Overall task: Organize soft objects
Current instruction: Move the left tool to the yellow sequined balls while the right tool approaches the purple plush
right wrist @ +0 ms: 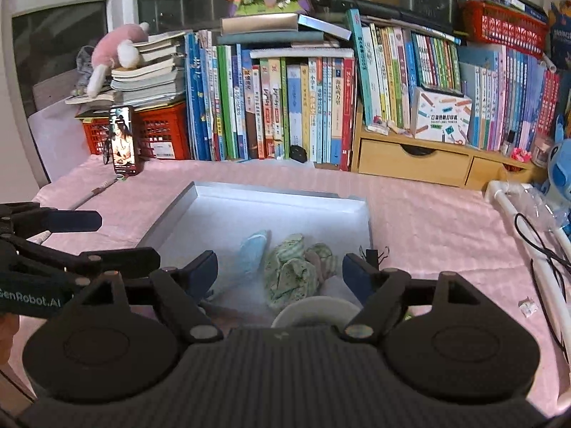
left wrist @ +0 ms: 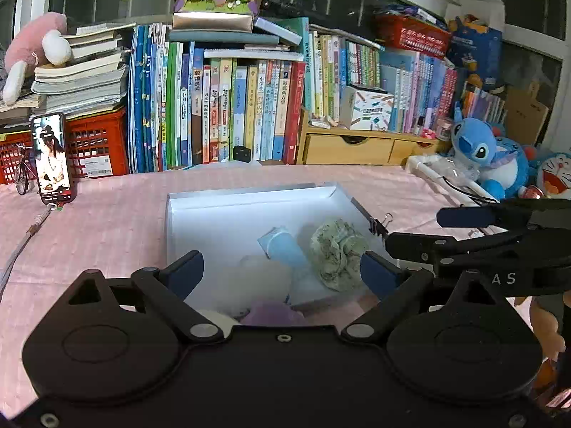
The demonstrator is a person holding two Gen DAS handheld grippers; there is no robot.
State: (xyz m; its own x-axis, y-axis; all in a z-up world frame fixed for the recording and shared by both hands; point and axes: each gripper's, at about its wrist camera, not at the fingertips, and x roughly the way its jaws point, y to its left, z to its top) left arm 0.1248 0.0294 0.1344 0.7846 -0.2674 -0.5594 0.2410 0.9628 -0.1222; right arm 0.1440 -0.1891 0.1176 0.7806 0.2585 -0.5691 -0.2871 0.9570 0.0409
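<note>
A white shallow box [left wrist: 214, 199] [right wrist: 249, 196] lies on the pink tablecloth. In it lie a light blue rolled cloth [left wrist: 285, 249] [right wrist: 254, 251] and a crumpled green patterned cloth [left wrist: 337, 251] [right wrist: 291, 271]. A white fluffy item [left wrist: 257, 278] lies at the box's near side, with a purple soft item [left wrist: 273, 314] just below it. My left gripper [left wrist: 282, 271] is open and empty over the box's near edge. My right gripper [right wrist: 280, 271] is open and empty above the green cloth. A white round object [right wrist: 316, 312] lies just under it.
Books [left wrist: 232, 107] and a wooden drawer unit [left wrist: 357, 148] line the back. A phone [left wrist: 51, 157] stands at the left by red crates [left wrist: 96, 146]. Blue plush toys [left wrist: 481, 153] and a white cable [right wrist: 542, 267] lie at the right. A binder clip [left wrist: 380, 226] sits on the box edge.
</note>
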